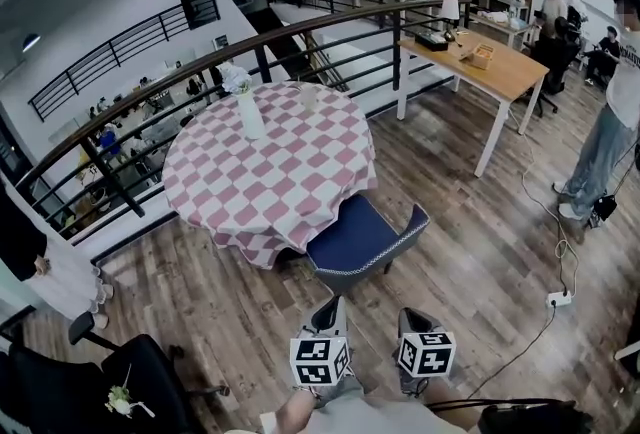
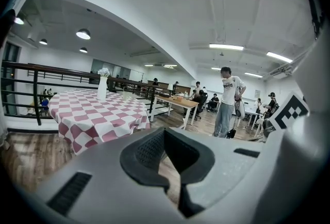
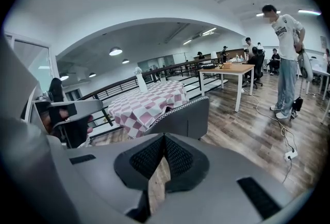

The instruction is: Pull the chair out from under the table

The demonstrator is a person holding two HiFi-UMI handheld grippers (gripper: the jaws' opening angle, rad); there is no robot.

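Note:
A blue chair with a grey shell (image 1: 362,240) stands at the near side of a round table with a pink-and-white checked cloth (image 1: 270,172), its seat partly under the cloth's edge. My left gripper (image 1: 331,310) and right gripper (image 1: 412,318) are low in the head view, side by side, a short way in front of the chair's back and touching nothing. Both are shut and hold nothing. In the right gripper view the chair's back (image 3: 181,117) sits just beyond the right gripper (image 3: 164,138). The left gripper view shows the table (image 2: 98,114) past the left gripper (image 2: 165,132).
A white vase (image 1: 249,112) stands on the table. A black railing (image 1: 200,72) curves behind it. There is a wooden table (image 1: 490,72) at back right, a standing person (image 1: 610,122) at the right, a power strip with cable (image 1: 558,299) on the floor, and a black office chair (image 1: 120,387) at bottom left.

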